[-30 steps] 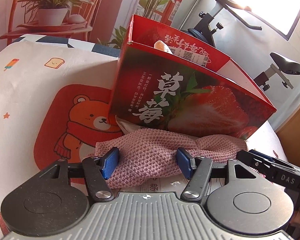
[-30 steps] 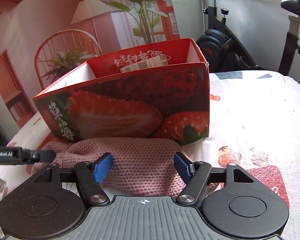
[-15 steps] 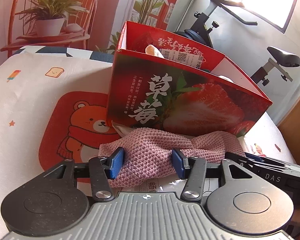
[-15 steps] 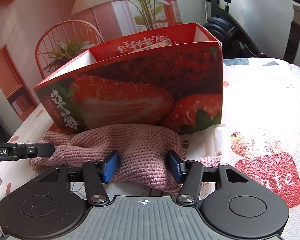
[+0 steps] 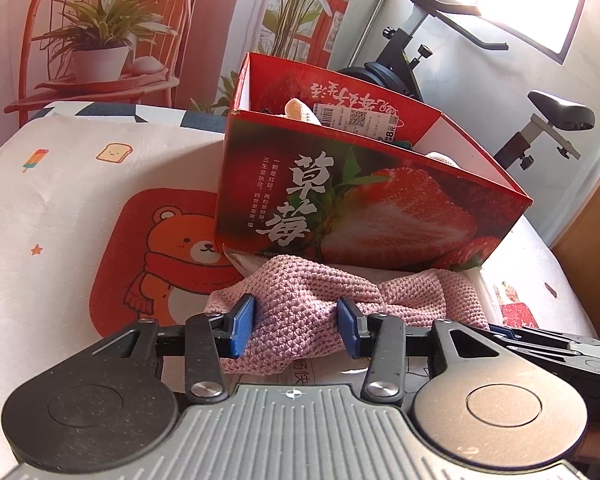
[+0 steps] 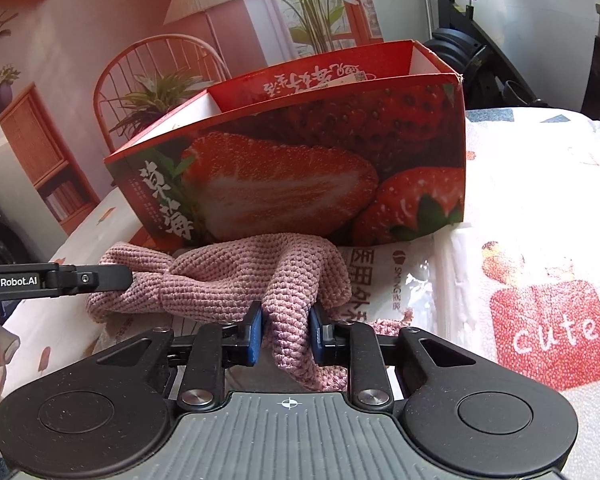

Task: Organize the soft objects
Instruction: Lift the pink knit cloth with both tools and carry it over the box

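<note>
Grasp step: pink knit cloth (image 5: pixel 300 304) lies at the strawberry box's (image 5: pixel 364 200) 6 o'clock foot. Left gripper (image 5: pixel 296 326) and right gripper (image 6: pixel 286 330), jaws just closing, pinch bunched knit. Next, I judge: joint lift clearing the box rim.

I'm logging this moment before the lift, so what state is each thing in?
pink knit cloth: bunched, lying before the box, pinched at both ends.
strawberry box: open-topped, upright, items inside.
left gripper: jaws just closing, pads pressing cloth.
right gripper: jaws just closing, clamped on a fold.
</note>
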The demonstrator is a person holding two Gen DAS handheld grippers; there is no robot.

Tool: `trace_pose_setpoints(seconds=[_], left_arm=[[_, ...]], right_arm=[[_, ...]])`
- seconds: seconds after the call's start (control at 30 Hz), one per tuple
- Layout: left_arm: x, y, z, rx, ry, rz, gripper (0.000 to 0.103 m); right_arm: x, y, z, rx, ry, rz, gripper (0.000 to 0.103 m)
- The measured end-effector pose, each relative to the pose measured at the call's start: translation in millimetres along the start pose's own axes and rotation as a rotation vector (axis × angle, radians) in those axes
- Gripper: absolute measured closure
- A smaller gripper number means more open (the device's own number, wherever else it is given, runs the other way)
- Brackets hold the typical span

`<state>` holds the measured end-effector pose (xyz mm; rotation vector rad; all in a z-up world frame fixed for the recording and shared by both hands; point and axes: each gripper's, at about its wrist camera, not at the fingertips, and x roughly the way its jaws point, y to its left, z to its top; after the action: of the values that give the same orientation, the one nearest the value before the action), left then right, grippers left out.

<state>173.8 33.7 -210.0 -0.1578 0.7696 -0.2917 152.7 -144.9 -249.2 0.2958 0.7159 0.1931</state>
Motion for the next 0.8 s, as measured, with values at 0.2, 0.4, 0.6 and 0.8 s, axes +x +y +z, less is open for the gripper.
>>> trace_pose_setpoints(seconds=[0.2,0.4,0.6,0.8], left_arm=[[-12.7,-4.1,-2.7,0.005,-0.025,-0.005,0.059],[-26.5,-12.0,-15.0,0.018,-0.039,-0.05,0.059],[-28.8,-20.4,-26.1,0.038,-0.014,-0.087,0.059],[-24.3,-19.3,-31.6,0.034,0.02,-0.098,0.059]], right_arm=[[-11.9,3.9,-7.8,-0.002,0.003,0.017,0.083],[-21.2,5.1,-15.9,-0.011,0.002,-0.004,0.083],[-33.3,-3.3,-20.4,0.008,-0.018,-0.03,0.083],[-39.5,-5.6,-21.8,0.012,-0.026,-0.033,0.083]])
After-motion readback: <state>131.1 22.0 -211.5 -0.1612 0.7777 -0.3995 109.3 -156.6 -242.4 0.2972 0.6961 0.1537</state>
